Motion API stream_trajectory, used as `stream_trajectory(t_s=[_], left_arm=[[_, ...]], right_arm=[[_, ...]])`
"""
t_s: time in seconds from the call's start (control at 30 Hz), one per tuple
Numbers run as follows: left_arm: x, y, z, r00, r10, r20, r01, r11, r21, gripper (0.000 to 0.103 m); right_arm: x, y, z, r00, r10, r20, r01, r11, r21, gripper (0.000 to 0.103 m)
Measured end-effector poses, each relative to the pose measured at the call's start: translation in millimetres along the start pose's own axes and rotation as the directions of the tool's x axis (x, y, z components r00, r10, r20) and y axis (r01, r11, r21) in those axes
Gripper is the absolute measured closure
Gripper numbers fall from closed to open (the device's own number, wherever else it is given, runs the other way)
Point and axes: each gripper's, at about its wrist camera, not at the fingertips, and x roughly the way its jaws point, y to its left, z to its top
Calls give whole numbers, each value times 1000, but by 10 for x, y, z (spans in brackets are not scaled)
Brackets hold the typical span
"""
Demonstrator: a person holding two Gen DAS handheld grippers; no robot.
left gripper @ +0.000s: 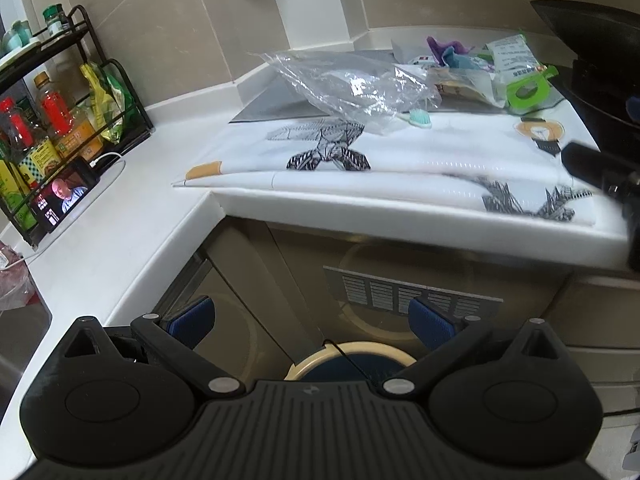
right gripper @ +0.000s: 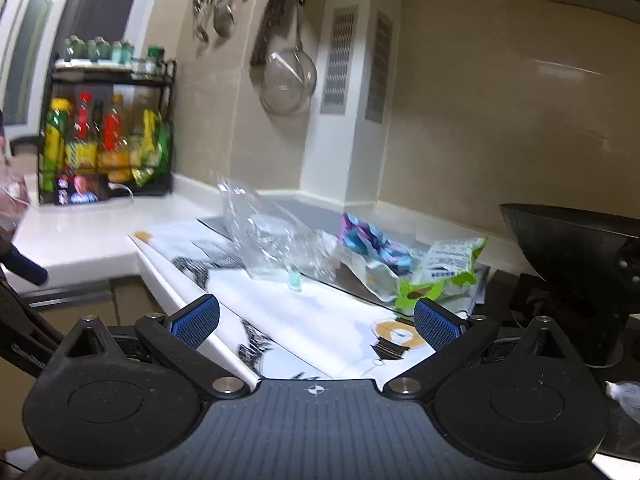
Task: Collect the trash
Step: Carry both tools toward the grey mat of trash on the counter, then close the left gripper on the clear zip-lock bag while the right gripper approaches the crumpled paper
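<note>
Trash lies on a white printed mat point(left gripper: 400, 152) on the counter: a crumpled clear plastic bag point(left gripper: 352, 84), a green and white wrapper point(left gripper: 516, 68), a purple and blue wrapper point(left gripper: 448, 50) and a small teal piece point(left gripper: 420, 117). My left gripper point(left gripper: 312, 326) is open and empty, held low in front of the cabinet, short of the counter edge. My right gripper point(right gripper: 316, 322) is open and empty above the mat point(right gripper: 320, 308), with the clear bag point(right gripper: 268, 236), the teal piece point(right gripper: 295, 278), the purple wrapper point(right gripper: 368, 240) and the green wrapper point(right gripper: 444, 268) just ahead.
A black rack of bottles point(left gripper: 60, 120) with a lit phone point(left gripper: 64, 196) stands at the left on the white counter point(left gripper: 120, 224). A black wok point(right gripper: 576, 248) sits at the right. A round bin rim point(left gripper: 348, 362) shows below the left gripper. A strainer point(right gripper: 288, 80) hangs on the wall.
</note>
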Motion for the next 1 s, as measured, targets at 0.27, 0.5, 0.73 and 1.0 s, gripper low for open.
stream_trajectory(t_s=[0.27, 0.5, 0.73, 1.0], left_arm=[[58, -46, 171, 1000, 15, 22, -15, 1000, 21, 0], [23, 72, 324, 998, 49, 51, -48, 999, -11, 0], [18, 144, 346, 995, 90, 48, -88, 996, -35, 0], [105, 238, 421, 992, 127, 16, -125, 988, -89, 0]], right_arm=[[257, -187, 47, 1000, 9, 9, -9, 1000, 7, 0], [803, -466, 184, 993, 88, -75, -83, 994, 70, 0], [1158, -616, 405, 992, 126, 27, -128, 989, 79, 0], [1638, -725, 692, 962, 261, 78, -269, 954, 133, 0]])
